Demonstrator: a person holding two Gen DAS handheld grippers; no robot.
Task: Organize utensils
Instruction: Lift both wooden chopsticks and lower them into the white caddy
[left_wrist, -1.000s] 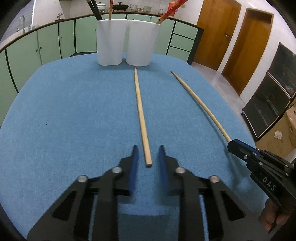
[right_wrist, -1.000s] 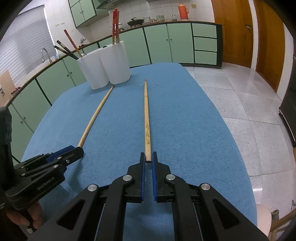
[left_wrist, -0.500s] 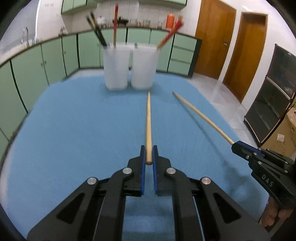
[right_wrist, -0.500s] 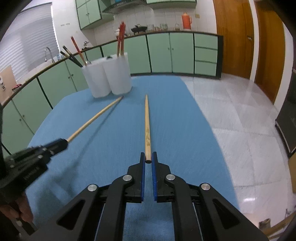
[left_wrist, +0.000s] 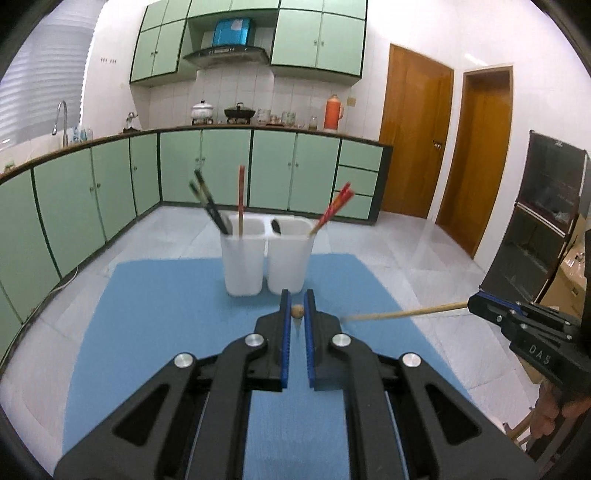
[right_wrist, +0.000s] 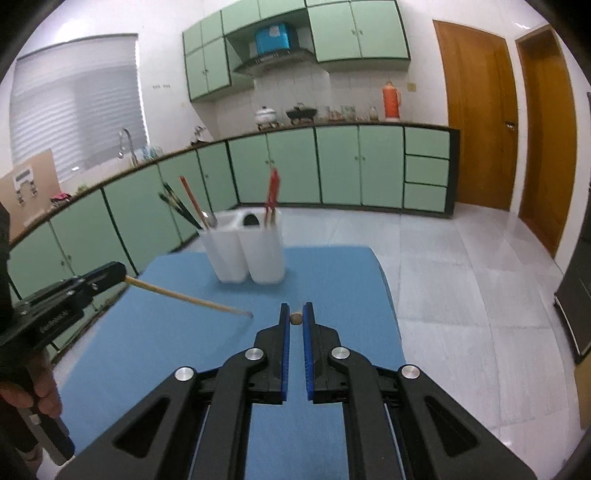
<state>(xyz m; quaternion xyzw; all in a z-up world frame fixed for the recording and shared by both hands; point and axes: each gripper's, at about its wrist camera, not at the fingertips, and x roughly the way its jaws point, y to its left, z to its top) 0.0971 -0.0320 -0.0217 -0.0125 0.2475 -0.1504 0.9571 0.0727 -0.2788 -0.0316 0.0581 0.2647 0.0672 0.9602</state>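
A second ago both chopsticks lay flat on the blue table in front of the white holder (left_wrist: 266, 260), and my left fingers (left_wrist: 297, 311) stood open around one; now both pairs are pinched tight, left on the left chopstick (left_wrist: 297, 311), right fingers (right_wrist: 296, 317) on the right chopstick (right_wrist: 296, 318), and both sticks are in the air short of the holder. I judge the pick-up done, leaving only the carry and the drop into the holder's cups. Each stick is pale, thin wood gripped by its butt, tip toward the holder, where dark and red sticks already lean.
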